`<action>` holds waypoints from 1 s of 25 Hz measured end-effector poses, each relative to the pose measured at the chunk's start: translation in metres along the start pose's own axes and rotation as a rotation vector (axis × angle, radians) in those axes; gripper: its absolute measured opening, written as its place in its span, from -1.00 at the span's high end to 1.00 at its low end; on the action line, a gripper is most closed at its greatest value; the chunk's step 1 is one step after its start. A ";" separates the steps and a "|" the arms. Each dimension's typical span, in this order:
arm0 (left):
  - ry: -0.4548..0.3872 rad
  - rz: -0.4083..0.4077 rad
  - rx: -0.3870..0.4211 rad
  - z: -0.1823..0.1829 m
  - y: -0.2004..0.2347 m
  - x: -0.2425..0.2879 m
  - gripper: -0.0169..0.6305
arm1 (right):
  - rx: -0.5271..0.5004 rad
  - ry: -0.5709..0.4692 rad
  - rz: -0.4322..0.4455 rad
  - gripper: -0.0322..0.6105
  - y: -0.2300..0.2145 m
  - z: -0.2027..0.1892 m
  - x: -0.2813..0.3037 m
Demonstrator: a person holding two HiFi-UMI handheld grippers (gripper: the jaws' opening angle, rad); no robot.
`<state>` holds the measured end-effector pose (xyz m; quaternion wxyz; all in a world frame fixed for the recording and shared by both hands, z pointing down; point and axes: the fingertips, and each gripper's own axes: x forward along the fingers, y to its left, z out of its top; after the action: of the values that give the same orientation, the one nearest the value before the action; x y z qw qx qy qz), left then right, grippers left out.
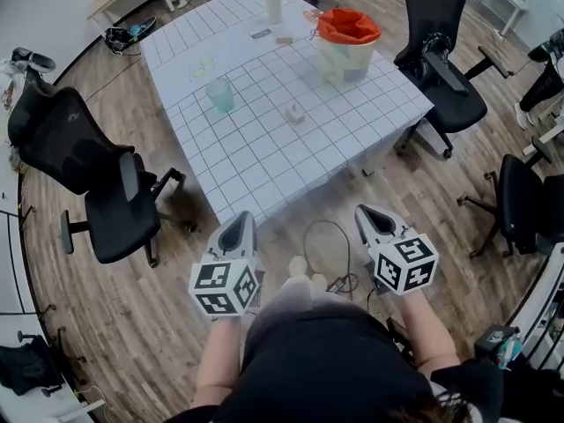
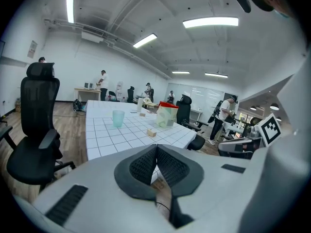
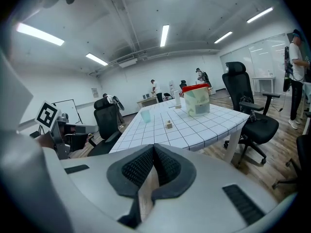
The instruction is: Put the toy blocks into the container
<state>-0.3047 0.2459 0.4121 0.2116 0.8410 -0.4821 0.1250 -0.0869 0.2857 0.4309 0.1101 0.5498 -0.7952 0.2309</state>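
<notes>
A small wooden toy block (image 1: pixel 294 113) lies near the middle of the white gridded table (image 1: pixel 256 157). A second block (image 1: pixel 284 38) lies farther back. The pale container with an orange-red liner (image 1: pixel 347 46) stands at the table's right side. My left gripper (image 1: pixel 237 226) and right gripper (image 1: pixel 375 216) hang side by side over the wooden floor, short of the table's near edge. Both are shut and hold nothing. In the left gripper view the block (image 2: pixel 151 133) and the container (image 2: pixel 166 115) lie beyond the shut left gripper (image 2: pixel 156 150). The right gripper view shows the block (image 3: pixel 168 124) and container (image 3: pixel 196 101) past the shut right gripper (image 3: pixel 153 150).
A teal cup (image 1: pixel 220 95) stands left of the block, and a white roll (image 1: pixel 273 5) stands at the far end. Black office chairs stand at the left (image 1: pixel 97 179) and right (image 1: pixel 441 51) of the table. A cable (image 1: pixel 330 254) loops on the floor. People stand in the background.
</notes>
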 end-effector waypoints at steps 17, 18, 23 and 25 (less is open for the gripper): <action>-0.003 -0.117 0.032 0.042 0.040 0.092 0.74 | -0.028 0.018 -0.041 0.86 -0.014 0.049 0.092; -0.001 -0.120 0.036 0.044 0.041 0.097 0.66 | -0.029 0.017 -0.046 0.86 -0.016 0.051 0.096; 0.011 -0.155 0.054 0.054 0.039 0.120 0.57 | -0.022 0.016 -0.073 0.86 -0.031 0.060 0.106; 0.004 -0.160 0.060 0.060 0.038 0.130 0.55 | -0.028 0.015 -0.080 0.86 -0.040 0.065 0.110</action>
<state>-0.2711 0.1015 0.4219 0.1966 0.8825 -0.4091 0.1235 -0.0858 0.1513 0.4312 0.1327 0.5780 -0.7747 0.2193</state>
